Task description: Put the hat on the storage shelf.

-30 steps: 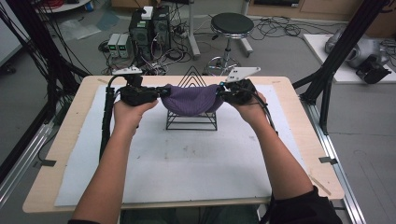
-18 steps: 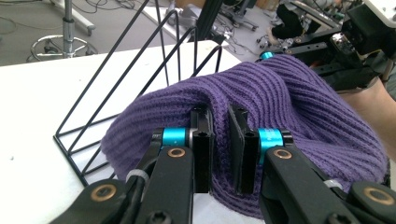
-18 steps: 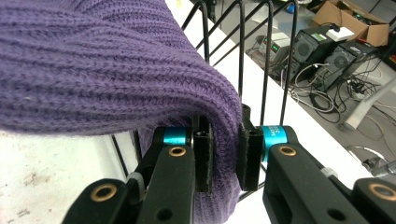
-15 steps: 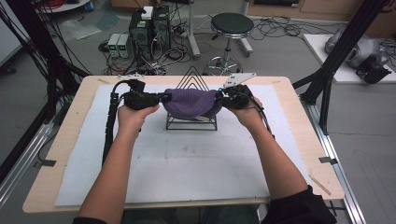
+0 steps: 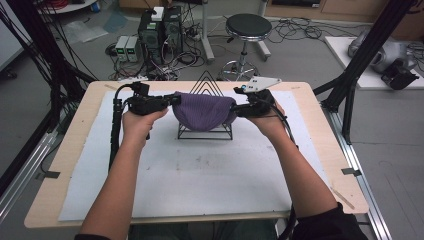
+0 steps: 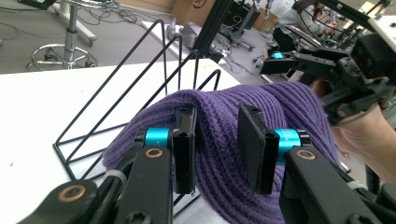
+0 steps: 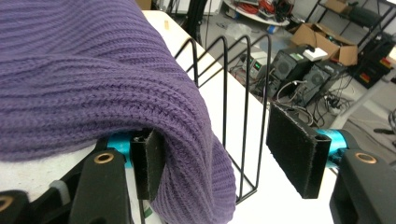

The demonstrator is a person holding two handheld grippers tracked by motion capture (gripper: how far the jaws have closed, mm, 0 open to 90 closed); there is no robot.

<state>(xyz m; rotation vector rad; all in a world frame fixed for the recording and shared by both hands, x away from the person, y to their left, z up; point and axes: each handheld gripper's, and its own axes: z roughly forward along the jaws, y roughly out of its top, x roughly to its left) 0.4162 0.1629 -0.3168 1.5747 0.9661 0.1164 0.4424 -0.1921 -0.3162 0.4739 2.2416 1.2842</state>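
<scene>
A purple knit hat (image 5: 202, 110) lies draped over a black wire rack (image 5: 205, 134) of triangular dividers at the back middle of the table. My left gripper (image 5: 172, 100) is at the hat's left end. In the left gripper view its jaws (image 6: 217, 112) stand open, with the knit (image 6: 280, 102) bulging between them and the rack (image 6: 116, 84) behind. My right gripper (image 5: 235, 107) is at the hat's right end. It is open (image 7: 215, 126); a fold of the hat (image 7: 93, 70) hangs over its left jaw, and the rack wires (image 7: 245, 93) stand just beyond.
A white mat (image 5: 200, 170) covers most of the wooden table (image 5: 85, 115). Both forearms reach in from the bottom edge. Behind the table, on the floor, are a stool (image 5: 248, 25), computer boxes (image 5: 160, 25) and cables. Black frame posts (image 5: 360, 65) flank the table.
Both grippers came down and slightly inward, lowering the hat from above the rack until it rests over the wires. The hat now sags instead of being stretched.
</scene>
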